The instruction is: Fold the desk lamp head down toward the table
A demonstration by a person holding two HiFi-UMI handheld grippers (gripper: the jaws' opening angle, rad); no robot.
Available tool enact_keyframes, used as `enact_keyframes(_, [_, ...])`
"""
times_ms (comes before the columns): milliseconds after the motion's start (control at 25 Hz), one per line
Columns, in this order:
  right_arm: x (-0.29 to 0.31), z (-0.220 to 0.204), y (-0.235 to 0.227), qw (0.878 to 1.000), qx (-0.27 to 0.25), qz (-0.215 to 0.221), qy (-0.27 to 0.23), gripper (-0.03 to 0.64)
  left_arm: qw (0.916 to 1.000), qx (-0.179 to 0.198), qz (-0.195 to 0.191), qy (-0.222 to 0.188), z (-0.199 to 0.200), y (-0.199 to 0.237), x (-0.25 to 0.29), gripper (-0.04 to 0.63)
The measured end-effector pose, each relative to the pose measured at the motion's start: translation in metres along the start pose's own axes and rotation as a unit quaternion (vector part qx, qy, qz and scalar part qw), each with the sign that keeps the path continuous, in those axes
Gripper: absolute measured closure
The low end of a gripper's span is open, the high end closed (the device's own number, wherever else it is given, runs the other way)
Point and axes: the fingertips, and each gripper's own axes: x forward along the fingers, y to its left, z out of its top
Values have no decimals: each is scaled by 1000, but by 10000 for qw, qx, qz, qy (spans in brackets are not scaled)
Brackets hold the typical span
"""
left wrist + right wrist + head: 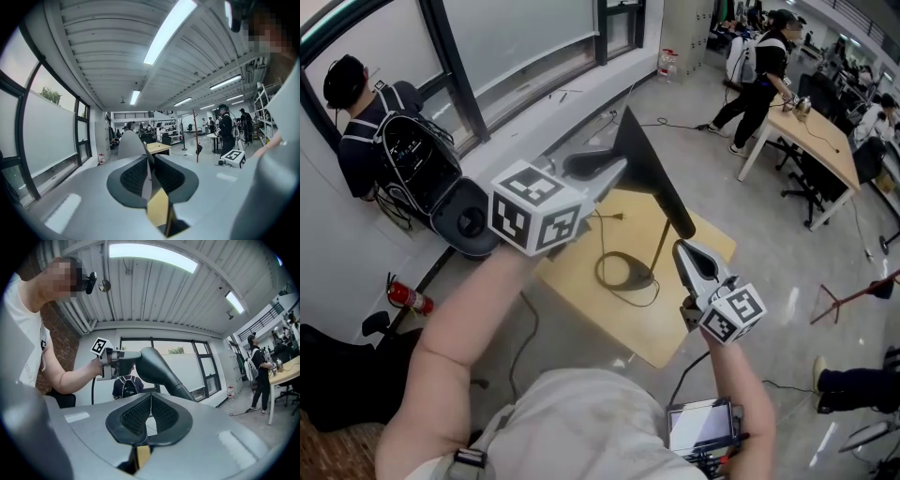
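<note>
The desk lamp stands on a small yellow table point(694, 328). Its black cone head point(649, 173) is raised on a thin gold stem point(662, 246) above a ring base point(623, 272). My left gripper point(619, 169) is shut on the wide rim of the head. In the left gripper view a thin pale edge of the shade point(146, 185) sits pinched between the pads of the left gripper point(149, 157). From the right gripper view the lamp head point(157, 366) slopes down to the right, with the left gripper point(117, 363) on its broad end. My right gripper point(682, 246) point(151, 397) is shut and empty, just under the lamp's neck.
A black cable point(614, 217) trails over the table. A person with a backpack point(394, 141) sits by the window at the left, with a red fire extinguisher point(411, 298) on the floor nearby. Another person point(759, 75) stands at a desk at the back right.
</note>
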Motion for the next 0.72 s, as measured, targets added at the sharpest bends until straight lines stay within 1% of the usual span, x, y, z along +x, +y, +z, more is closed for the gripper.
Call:
enact_keyframes(80, [1,2,1,10000,-21,-5,-5,600,10000,30,11,-10,0,0,-1,548])
enact_keyframes(160, [1,1,2,10000,-37,-3,-15,600,10000,-43,-19,-49,0,-1,-3,551])
enact_keyframes(400, [3,-1,5,9999,-155,50,30,600,9985,-471,-174,-239,-4,-4,-4,563])
enact_keyframes(600, [6,-1,8,9998,-175,74,67,600,9949,-924,-247,-310,-12,2,-8,571])
enact_keyframes(640, [7,-2,9,9998,-169,79,66,600,9948,-949,-211,-312,-15,5,-10,569])
enact_keyframes(720, [10,-4,9,9998,-152,91,56,600,9956,-883,-108,-307,-22,9,-12,563])
